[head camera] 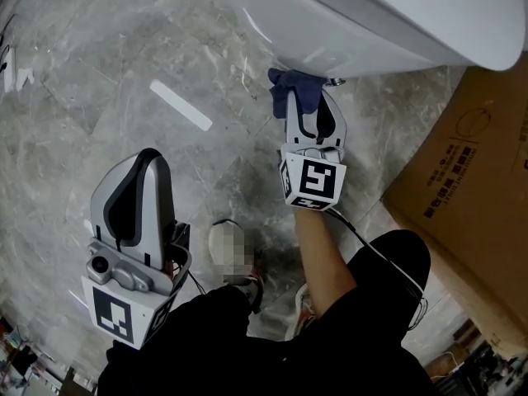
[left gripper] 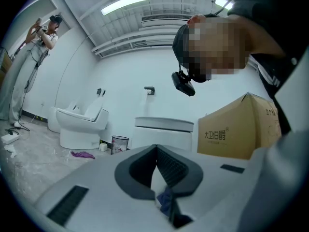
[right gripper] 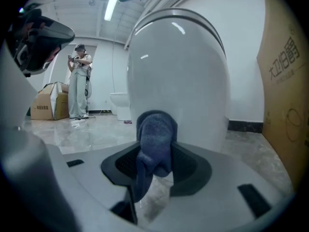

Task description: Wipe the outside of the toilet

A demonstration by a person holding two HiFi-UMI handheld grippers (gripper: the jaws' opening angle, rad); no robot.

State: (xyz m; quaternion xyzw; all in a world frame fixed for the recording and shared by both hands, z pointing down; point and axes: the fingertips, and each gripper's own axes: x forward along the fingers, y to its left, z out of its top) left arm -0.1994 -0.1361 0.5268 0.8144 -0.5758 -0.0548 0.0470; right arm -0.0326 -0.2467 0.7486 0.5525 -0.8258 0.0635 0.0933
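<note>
The white toilet (head camera: pixel 371 15) fills the top of the head view, and its rounded bowl (right gripper: pixel 183 76) stands right in front of the right gripper view. My right gripper (head camera: pixel 304 97) is shut on a dark blue cloth (head camera: pixel 293 89), which is pressed against the lower outside of the bowl. In the right gripper view the cloth (right gripper: pixel 155 139) bulges out between the jaws. My left gripper (head camera: pixel 150 157) hangs apart over the floor at the lower left, its jaws shut tip to tip (left gripper: pixel 157 149). A small blue scrap (left gripper: pixel 166 202) shows at their base.
A large cardboard box (head camera: pixel 462 196) stands close on the right of the toilet. The floor is grey marble (head camera: pixel 99 73) with a white strip (head camera: pixel 180 104). In the left gripper view, another toilet (left gripper: pixel 79 124), a bin (left gripper: pixel 119 143) and a person (left gripper: pixel 29 66) are far off.
</note>
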